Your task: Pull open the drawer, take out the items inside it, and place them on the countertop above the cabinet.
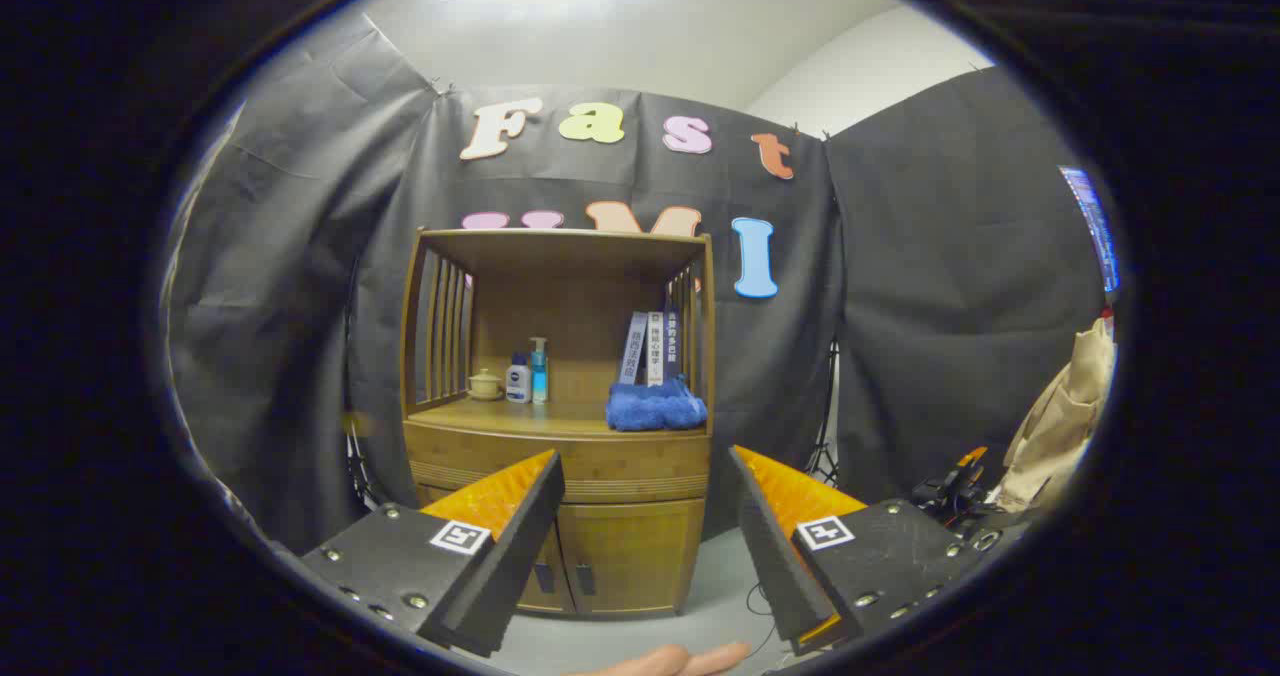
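Observation:
A wooden cabinet (560,456) stands ahead against the booth wall, some way beyond my fingers. Its drawer (600,466) sits shut under the countertop (520,418), between my two fingertips as seen from here. On the countertop rest a folded blue towel (655,406), a small cup (485,384), two bottles (530,374) and a few upright books (652,348). My gripper (645,461) is open, its fingers wide apart with nothing between them. What lies inside the drawer is hidden.
Two lower cabinet doors (620,556) are closed below the drawer. A brown paper bag (1065,416) and some dark gear (950,496) sit off to the right. A person's fingertip (670,661) shows below the fingers. Grey floor (720,576) stretches before the cabinet.

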`<action>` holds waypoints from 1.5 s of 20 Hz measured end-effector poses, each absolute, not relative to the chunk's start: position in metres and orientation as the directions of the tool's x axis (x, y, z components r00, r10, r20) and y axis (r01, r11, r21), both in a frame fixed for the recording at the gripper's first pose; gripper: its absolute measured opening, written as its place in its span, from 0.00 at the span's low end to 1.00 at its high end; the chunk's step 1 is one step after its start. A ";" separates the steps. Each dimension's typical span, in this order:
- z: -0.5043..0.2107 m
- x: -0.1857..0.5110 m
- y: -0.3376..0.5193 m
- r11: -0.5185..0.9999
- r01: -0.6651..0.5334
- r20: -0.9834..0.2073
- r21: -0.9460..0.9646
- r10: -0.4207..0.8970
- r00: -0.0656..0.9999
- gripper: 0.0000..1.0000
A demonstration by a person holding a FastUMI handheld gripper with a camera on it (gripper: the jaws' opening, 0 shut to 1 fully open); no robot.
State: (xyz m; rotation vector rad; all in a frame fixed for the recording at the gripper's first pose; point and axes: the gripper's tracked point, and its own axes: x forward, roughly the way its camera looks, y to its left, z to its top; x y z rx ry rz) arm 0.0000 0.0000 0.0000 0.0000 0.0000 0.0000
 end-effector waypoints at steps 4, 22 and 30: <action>-0.003 0.001 0.000 1.000 0.000 -0.012 0.010 0.001 1.000 0.96; -0.006 0.033 0.004 1.000 0.011 -0.016 -0.015 -0.011 1.000 0.96; -0.032 0.136 0.066 0.995 -0.082 -0.013 -0.064 0.081 0.997 0.96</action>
